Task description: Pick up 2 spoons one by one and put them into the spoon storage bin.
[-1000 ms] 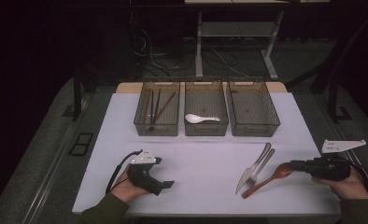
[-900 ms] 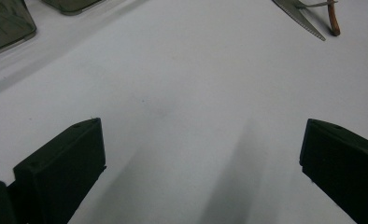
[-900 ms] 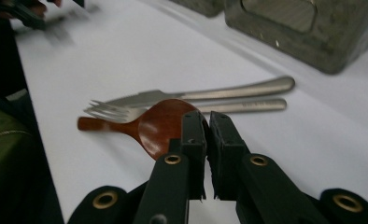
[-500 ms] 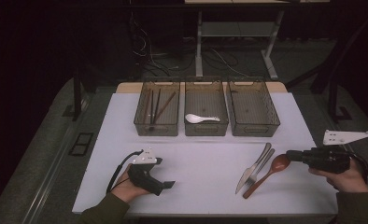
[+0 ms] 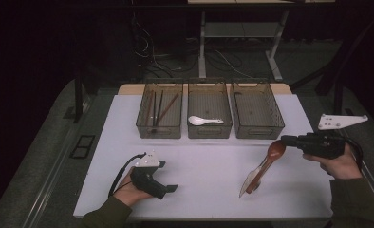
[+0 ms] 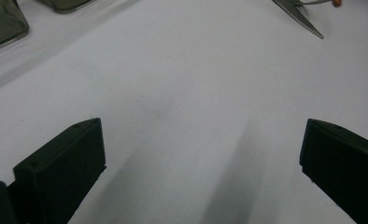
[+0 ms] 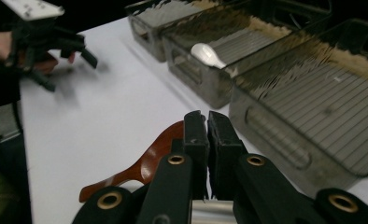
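Note:
My right gripper (image 5: 285, 140) is at the right of the table, raised, its jaws shut on the bowl rim of a brown wooden spoon (image 5: 275, 150). The spoon hangs tilted, its handle sloping down toward the front. In the right gripper view the jaws (image 7: 206, 125) are pressed together with the spoon (image 7: 147, 161) at their left. A metal utensil (image 5: 247, 181) with a serrated edge (image 6: 300, 17) lies on the white table (image 5: 209, 161) under the spoon's handle. My left gripper (image 5: 168, 190) rests at the front left, open, with bare table between its jaws (image 6: 201, 154).
Three clear bins stand in a row at the back: the left one (image 5: 142, 124) holds dark chopsticks (image 5: 160, 105), the middle one (image 5: 223, 130) a white spoon (image 5: 204, 120), and the right one (image 5: 258, 130) has nothing in it. The table's front edge is near both hands.
The right gripper has risen and moved toward the bins with the wooden spoon, lifting its bowl end off the table. The left gripper has stayed where it was.

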